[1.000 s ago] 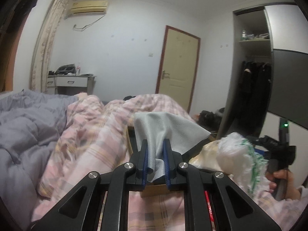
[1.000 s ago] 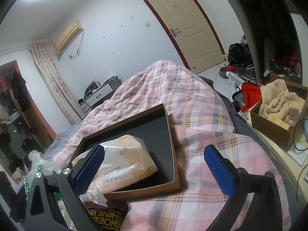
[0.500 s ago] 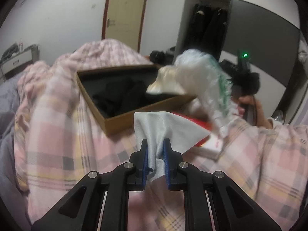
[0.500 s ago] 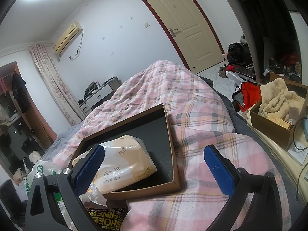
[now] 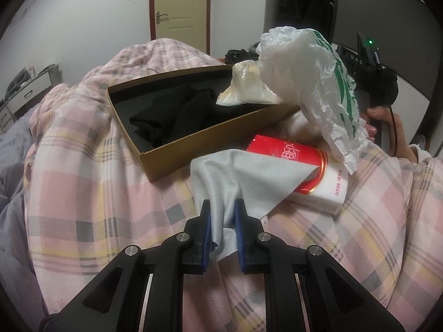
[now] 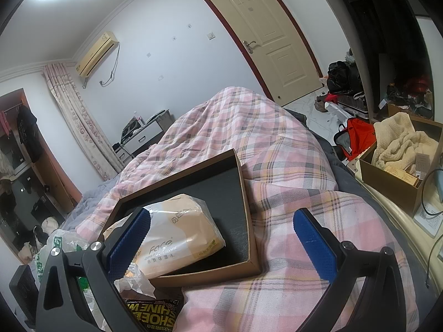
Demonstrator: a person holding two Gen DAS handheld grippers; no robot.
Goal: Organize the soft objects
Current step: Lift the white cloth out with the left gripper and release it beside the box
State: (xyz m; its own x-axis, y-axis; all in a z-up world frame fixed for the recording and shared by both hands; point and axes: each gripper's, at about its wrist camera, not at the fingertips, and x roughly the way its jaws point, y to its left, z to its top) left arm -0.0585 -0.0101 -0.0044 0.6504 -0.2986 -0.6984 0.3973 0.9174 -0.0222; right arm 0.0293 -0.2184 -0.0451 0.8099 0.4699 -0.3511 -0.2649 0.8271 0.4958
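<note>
The grey cloth (image 5: 243, 177) is clamped by one corner in my left claw (image 5: 223, 215), so it hangs free above the bed quilt (image 5: 83, 182), draped over the red tissue pack (image 5: 304, 166), near the open box (image 5: 177, 155). My right claw (image 6: 221, 240) stands wide apart, empty, beside the box (image 6: 246, 221) holding the tissue pack (image 6: 180, 235).

We saw a pale grey cloth (image 5: 243, 177), soft and draped, low in the centre of the left wrist view, one corner pinched between blue pads and its far edge lying over a red and white tissue pack (image 5: 310, 171). Above it, centre frame, sat an open brown box (image 5: 210, 135) holding a crumpled black garment (image 5: 171, 116). In the right wrist view a cream tissue packet (image 6: 180, 235) leaned tilted in the box's lower left corner.
</note>
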